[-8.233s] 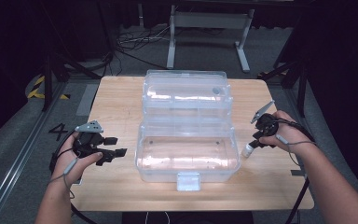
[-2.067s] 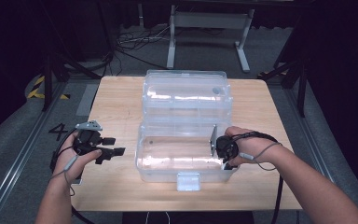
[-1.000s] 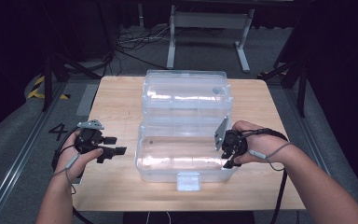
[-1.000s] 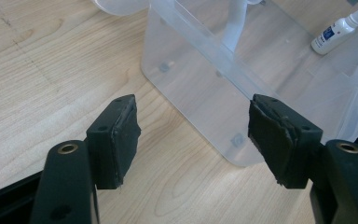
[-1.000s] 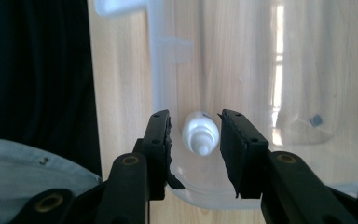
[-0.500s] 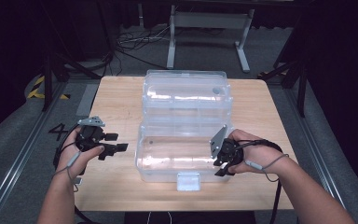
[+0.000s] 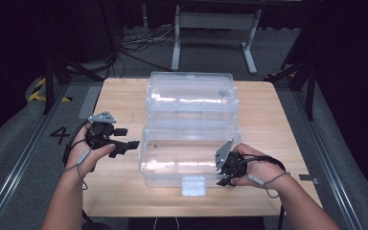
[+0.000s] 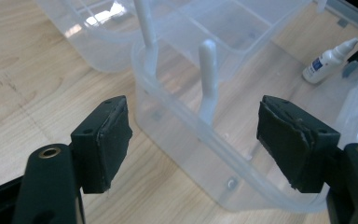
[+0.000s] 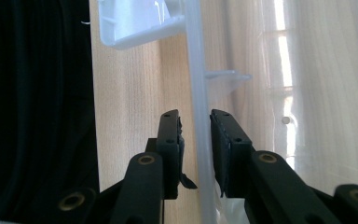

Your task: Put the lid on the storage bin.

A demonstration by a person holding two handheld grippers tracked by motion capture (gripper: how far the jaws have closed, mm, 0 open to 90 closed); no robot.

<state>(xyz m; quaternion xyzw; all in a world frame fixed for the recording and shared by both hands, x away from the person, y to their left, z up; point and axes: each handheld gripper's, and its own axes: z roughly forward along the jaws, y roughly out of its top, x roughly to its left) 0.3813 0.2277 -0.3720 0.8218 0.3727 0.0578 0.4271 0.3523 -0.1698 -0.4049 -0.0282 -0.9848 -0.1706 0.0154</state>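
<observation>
A clear plastic box (image 7: 182, 158) sits in the middle of the wooden worktop (image 7: 120, 96), its lid (image 7: 190, 96) thrown back flat on the far side of it, and every place here is given from that box. At the box's near right corner the right hand-held gripper (image 7: 224, 173) has its jaws set on either side of the rim (image 9: 196, 107): in the right gripper view the thin white wall runs up between the two black pads (image 9: 171, 140), with a narrow gap visible on each side, so the pads do not yet press on it. These jaws have just been closing, with the rim between them. The white latch tab (image 7: 193, 186) hangs on the box's near wall, just left of that gripper. The left hand-held gripper (image 7: 124, 143) hovers just off the box's left end, released, its jaws spread wide and having just been opening further, with nothing held; the left gripper view looks over the box's rounded corner (image 8: 186, 116), which lies beyond the pads. In that same view a small white dropper bottle (image 8: 326, 60) lies at the box's far side; whether it is inside the box cannot be told.
</observation>
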